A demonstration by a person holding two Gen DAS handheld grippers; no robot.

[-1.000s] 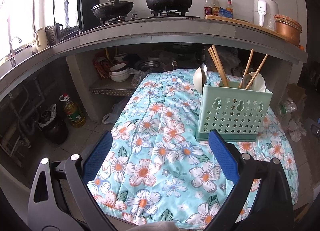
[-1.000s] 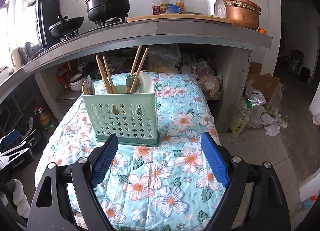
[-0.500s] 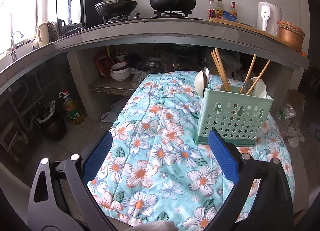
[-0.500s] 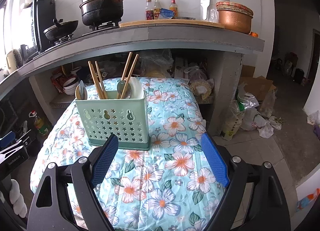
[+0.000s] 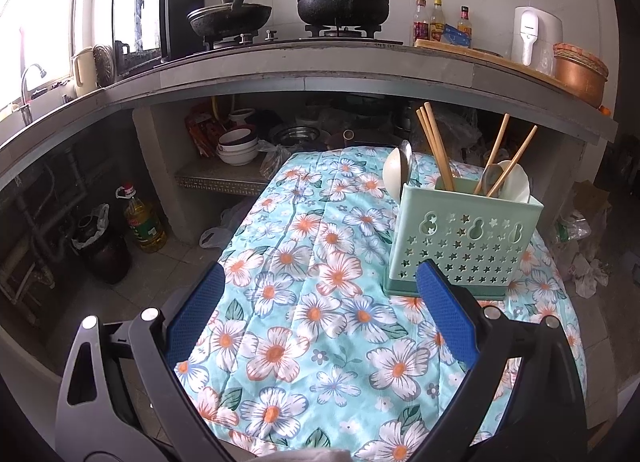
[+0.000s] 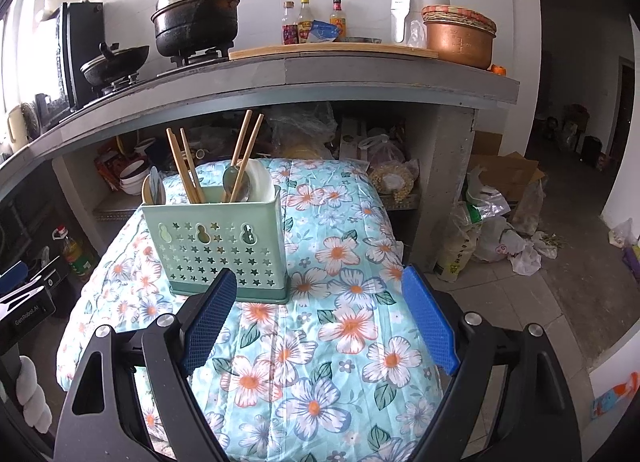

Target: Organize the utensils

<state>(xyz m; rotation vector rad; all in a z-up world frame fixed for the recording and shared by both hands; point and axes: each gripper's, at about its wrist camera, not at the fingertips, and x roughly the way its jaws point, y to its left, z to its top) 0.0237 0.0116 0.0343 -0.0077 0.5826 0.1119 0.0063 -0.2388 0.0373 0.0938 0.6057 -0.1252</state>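
We hold both tools spread apart and empty: the left tool (image 5: 320,290) and right tool (image 6: 316,290). The holder (image 6: 218,242) stands on the table (image 6: 340,342) just ahead, between them. Its chopsticks (image 6: 186,169) look light, stiff and slippery, so we would pinch them near the tops.

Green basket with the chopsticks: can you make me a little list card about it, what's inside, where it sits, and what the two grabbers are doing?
holder: green basket, upright, star holes
sits on: flowery cloth
inside: chopsticks, spoons
left gripper: open, holding nothing, basket to its right
right gripper: open, holding nothing, basket to its left
loose utensils on cloth: none visible
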